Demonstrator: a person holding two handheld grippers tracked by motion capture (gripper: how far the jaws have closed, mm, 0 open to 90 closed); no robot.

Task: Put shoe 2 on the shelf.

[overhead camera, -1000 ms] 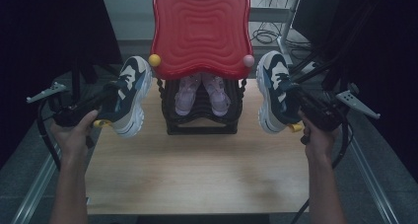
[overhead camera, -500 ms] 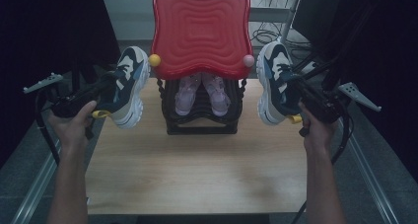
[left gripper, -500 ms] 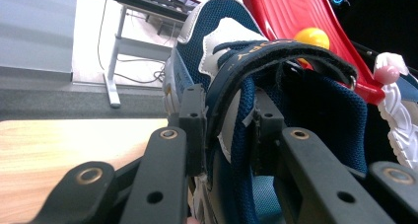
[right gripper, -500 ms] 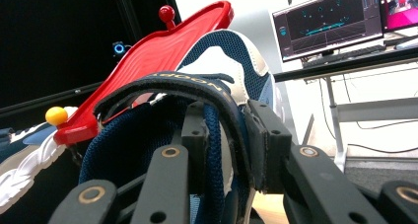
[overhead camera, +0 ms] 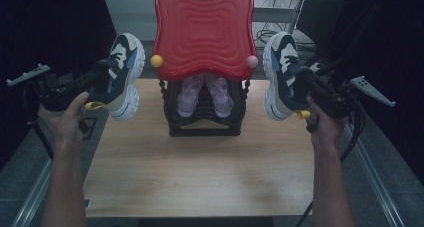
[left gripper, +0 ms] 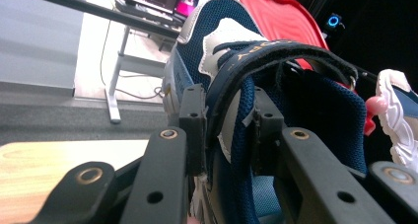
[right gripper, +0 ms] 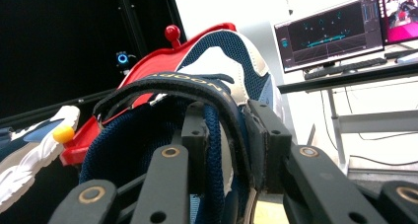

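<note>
Two navy-and-white sneakers hang in the air on either side of a black shoe rack [overhead camera: 204,124] with a red wavy top [overhead camera: 202,32]. My left gripper [overhead camera: 102,76] is shut on the left sneaker [overhead camera: 124,74], left of the rack. In the left gripper view the gripper [left gripper: 227,120] pinches that sneaker's [left gripper: 217,41] tongue and strap. My right gripper [overhead camera: 304,81] is shut on the right sneaker [overhead camera: 281,72], right of the rack. The right gripper [right gripper: 227,130] clamps the right sneaker's [right gripper: 231,61] strap and tongue in the right gripper view.
A pair of pink shoes [overhead camera: 204,93] sits inside the rack under the red top. A yellow knob [overhead camera: 156,61] and a pink knob [overhead camera: 252,61] stick out at the top's sides. The rack stands at the back of the wooden table [overhead camera: 200,172]. Dark floor surrounds it.
Both sneakers have risen from beside the rack's lower part to the height of the red top. The left hand has also drifted outward to the left.
</note>
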